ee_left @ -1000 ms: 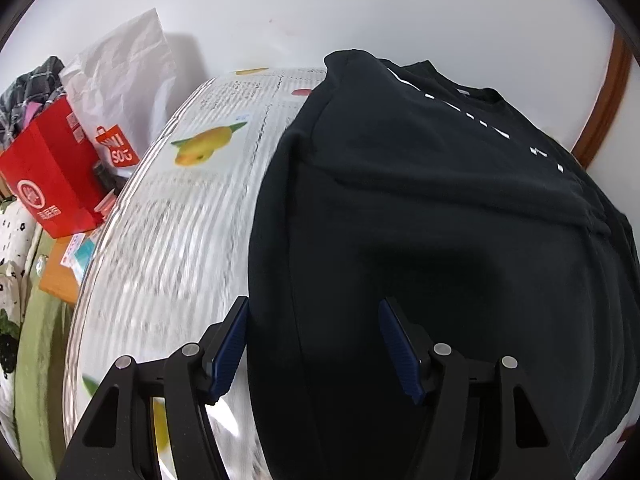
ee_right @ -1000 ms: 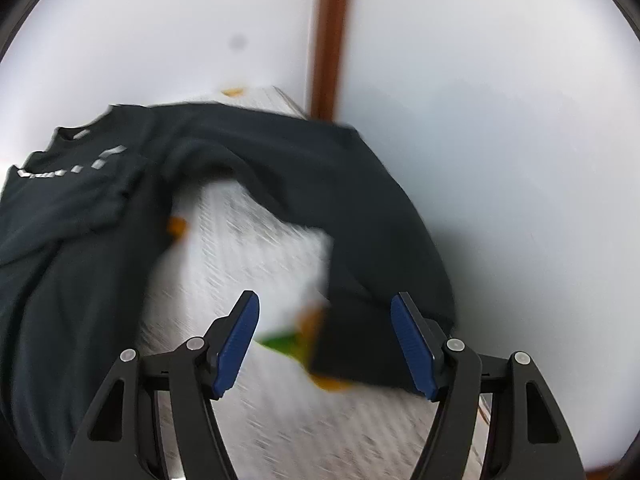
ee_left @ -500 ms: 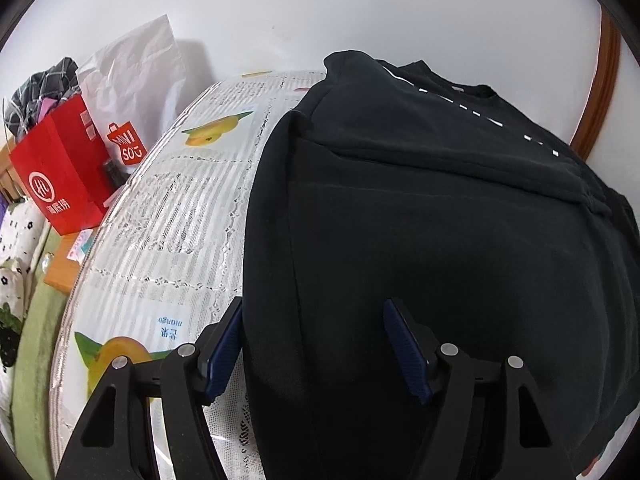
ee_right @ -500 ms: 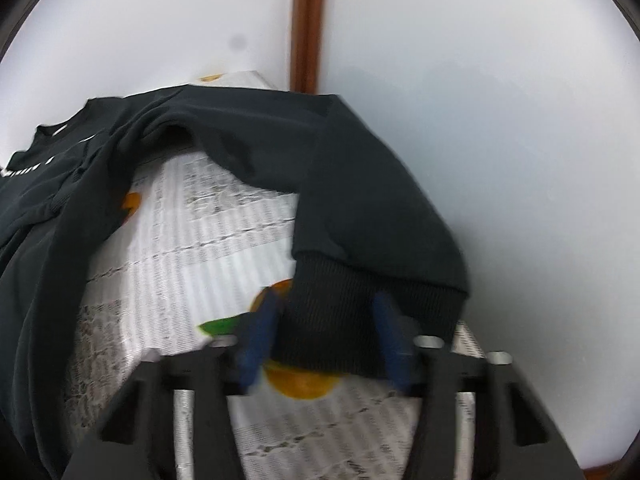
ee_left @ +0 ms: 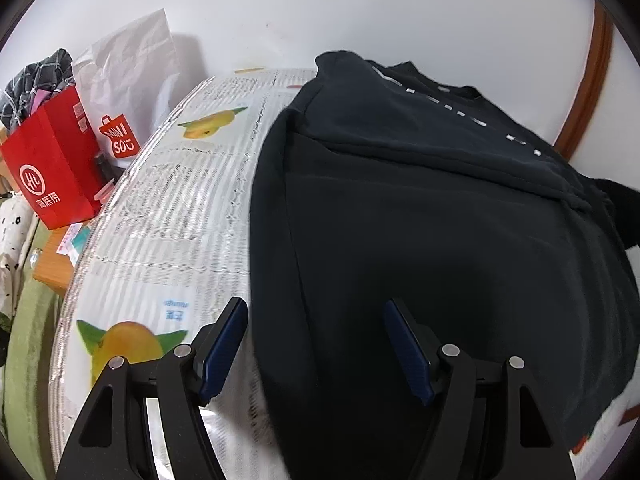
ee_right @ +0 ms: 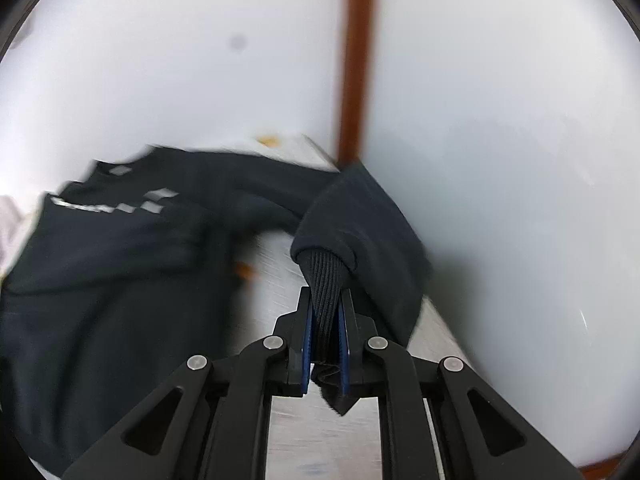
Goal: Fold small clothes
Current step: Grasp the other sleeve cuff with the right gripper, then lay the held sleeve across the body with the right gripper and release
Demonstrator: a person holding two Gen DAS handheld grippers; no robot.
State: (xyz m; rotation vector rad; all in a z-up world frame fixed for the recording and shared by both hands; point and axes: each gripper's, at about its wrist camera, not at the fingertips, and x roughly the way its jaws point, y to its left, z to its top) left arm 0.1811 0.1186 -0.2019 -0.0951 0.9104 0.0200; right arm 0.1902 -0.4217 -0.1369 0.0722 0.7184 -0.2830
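A black sweatshirt [ee_left: 440,220] with white marks near the collar lies spread on a table under a fruit-print cloth [ee_left: 180,208]. My left gripper [ee_left: 315,306] hovers over the garment's near left edge, jaws opening. The dark fabric shows below the gap, and the pads do not press on it. In the right wrist view the sweatshirt [ee_right: 112,280] is blurred on the left. Its right sleeve [ee_right: 360,216] is lifted off the table. My right gripper [ee_right: 326,294] is shut on the sleeve's ribbed cuff [ee_right: 326,276].
A red paper bag [ee_left: 52,164] holding checkered cloth and a white paper bag [ee_left: 128,80] stand left of the table by the white wall. A brown wooden post [ee_right: 356,60] rises in the corner behind the table. A green surface [ee_left: 28,340] lies lower left.
My right gripper closed on the sleeve cuff and lifted it off the table. The left gripper drew back slightly along the garment's left edge, its jaws a little wider.
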